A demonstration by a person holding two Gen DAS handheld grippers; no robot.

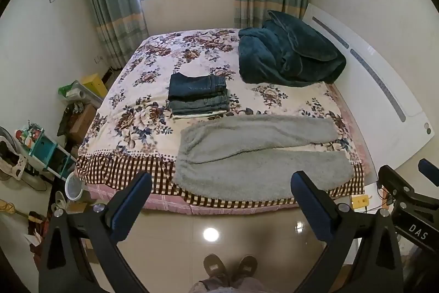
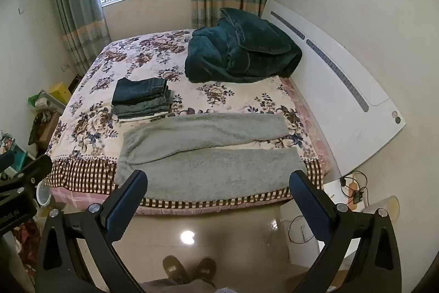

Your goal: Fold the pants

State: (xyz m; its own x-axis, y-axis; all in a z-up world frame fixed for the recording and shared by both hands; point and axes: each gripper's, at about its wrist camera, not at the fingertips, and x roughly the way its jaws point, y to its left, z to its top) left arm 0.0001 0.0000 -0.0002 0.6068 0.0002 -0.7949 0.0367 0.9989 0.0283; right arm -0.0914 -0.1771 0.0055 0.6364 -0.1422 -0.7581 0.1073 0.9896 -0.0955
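Note:
Grey fleece pants [image 1: 260,155] lie spread flat on the near edge of the bed, waist to the left and both legs running right, apart in a V; they also show in the right wrist view [image 2: 208,153]. My left gripper [image 1: 221,183] is open and empty, held in the air short of the bed's edge. My right gripper [image 2: 218,181] is open and empty too, level with it; its body shows at the right of the left wrist view [image 1: 406,194].
A stack of folded jeans [image 1: 197,95] sits behind the pants on the floral bedspread [image 1: 142,89]. A dark teal blanket [image 1: 290,56] is heaped by the white headboard [image 1: 384,100]. Cluttered shelves [image 1: 46,150] stand left. A nightstand with cables [image 2: 354,191] is right. My feet [image 1: 230,268] stand on tile floor.

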